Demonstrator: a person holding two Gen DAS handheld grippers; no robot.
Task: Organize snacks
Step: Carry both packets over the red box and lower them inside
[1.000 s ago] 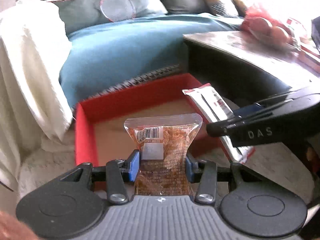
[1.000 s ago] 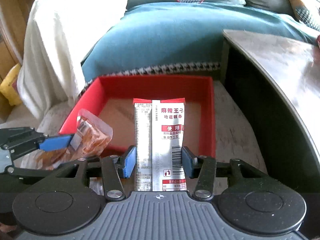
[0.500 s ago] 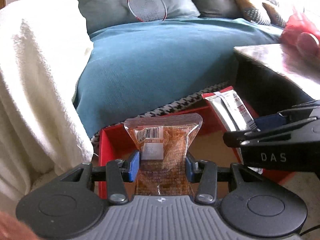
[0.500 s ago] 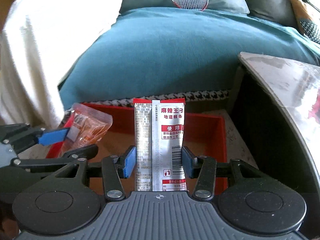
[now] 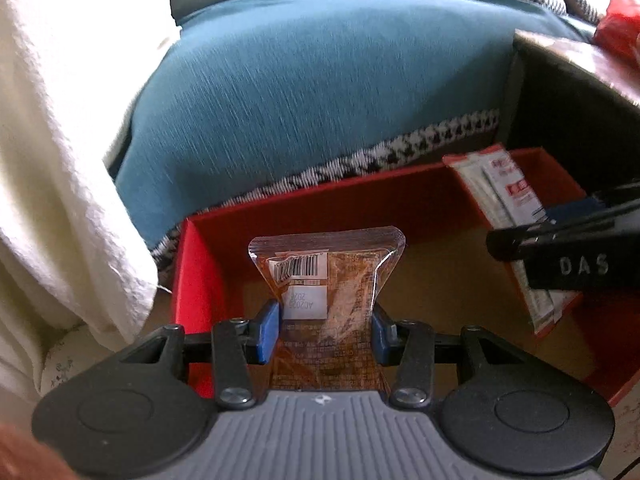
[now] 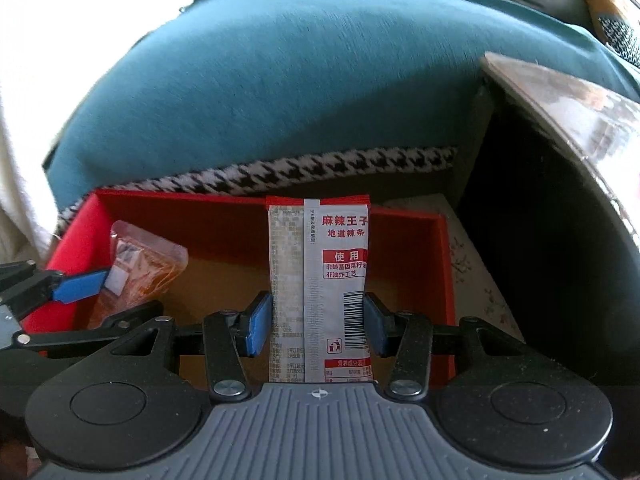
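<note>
My left gripper (image 5: 325,330) is shut on a clear orange snack packet (image 5: 328,280) and holds it over the near left part of a red box (image 5: 360,200) with a brown floor. My right gripper (image 6: 318,322) is shut on a silver and red snack sachet (image 6: 320,280), upright over the box's (image 6: 440,280) middle. The sachet (image 5: 504,216) and the right gripper show at the right of the left wrist view. The orange packet (image 6: 140,268) and the left gripper show at the left of the right wrist view.
A teal sofa cushion (image 5: 320,80) with a houndstooth trim lies just behind the box. A white blanket (image 5: 52,160) hangs at the left. A dark low table (image 6: 560,160) stands at the right, with a red bag (image 5: 620,28) on it.
Both grippers have moved forward and down over the red box with their packets still held. The box now fills more of both views.
</note>
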